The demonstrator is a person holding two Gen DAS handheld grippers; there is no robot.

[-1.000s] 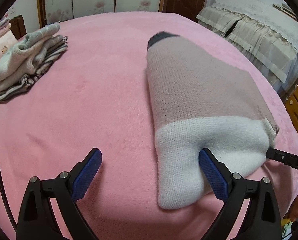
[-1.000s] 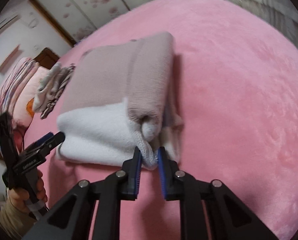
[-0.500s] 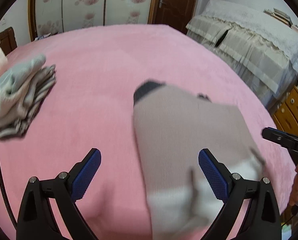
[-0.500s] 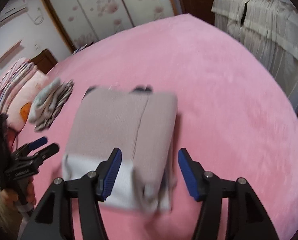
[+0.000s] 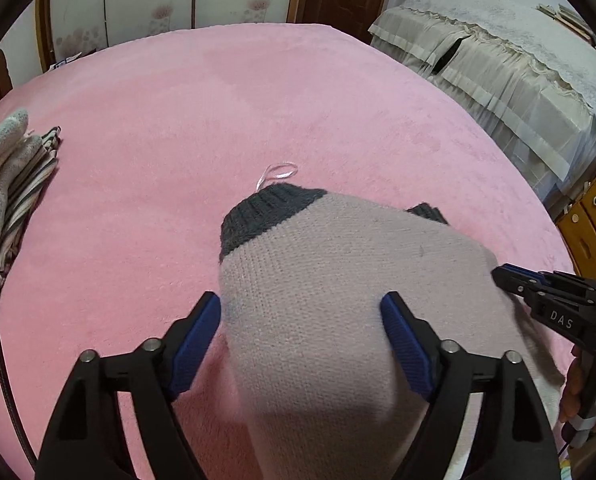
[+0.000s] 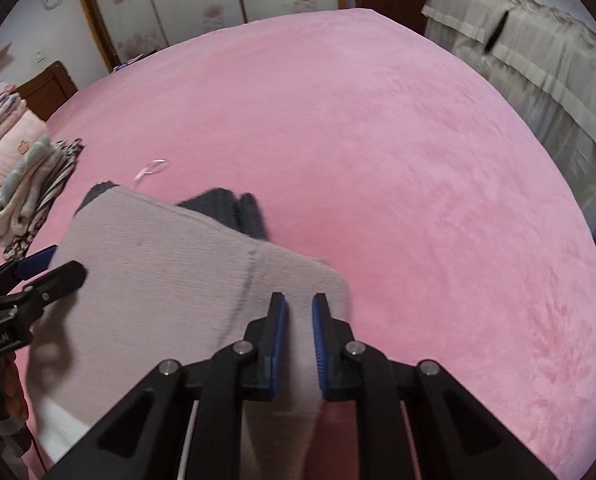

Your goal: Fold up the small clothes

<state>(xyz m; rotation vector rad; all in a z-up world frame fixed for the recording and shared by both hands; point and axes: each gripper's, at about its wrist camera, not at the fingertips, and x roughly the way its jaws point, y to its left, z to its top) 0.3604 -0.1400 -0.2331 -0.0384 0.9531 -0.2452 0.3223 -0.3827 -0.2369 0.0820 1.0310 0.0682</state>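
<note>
A folded knit sweater [image 5: 338, 312], mauve with dark grey cuffs and a white hem, lies on the pink blanket [image 5: 218, 120]. My left gripper [image 5: 302, 340] is wide open, its jaws straddling the near part of the sweater. The sweater also shows in the right wrist view [image 6: 158, 280]. My right gripper [image 6: 298, 312] has its jaws close together around the sweater's near right edge, which fills the narrow gap. The right gripper shows at the right edge of the left wrist view [image 5: 546, 292]. The left gripper shows at the left of the right wrist view [image 6: 30, 276].
A stack of folded clothes [image 5: 6, 192] sits at the blanket's left edge; it also shows in the right wrist view [image 6: 30, 192]. A thin pink ribbon loop [image 5: 278, 172] lies beyond the sweater. A second bed with a beige cover [image 5: 518, 60] stands to the right.
Both grippers pulled back and up, then came down again. The right gripper opened wide half a second ago and has closed on the sweater's edge. The sweater lies nearer the cameras.
</note>
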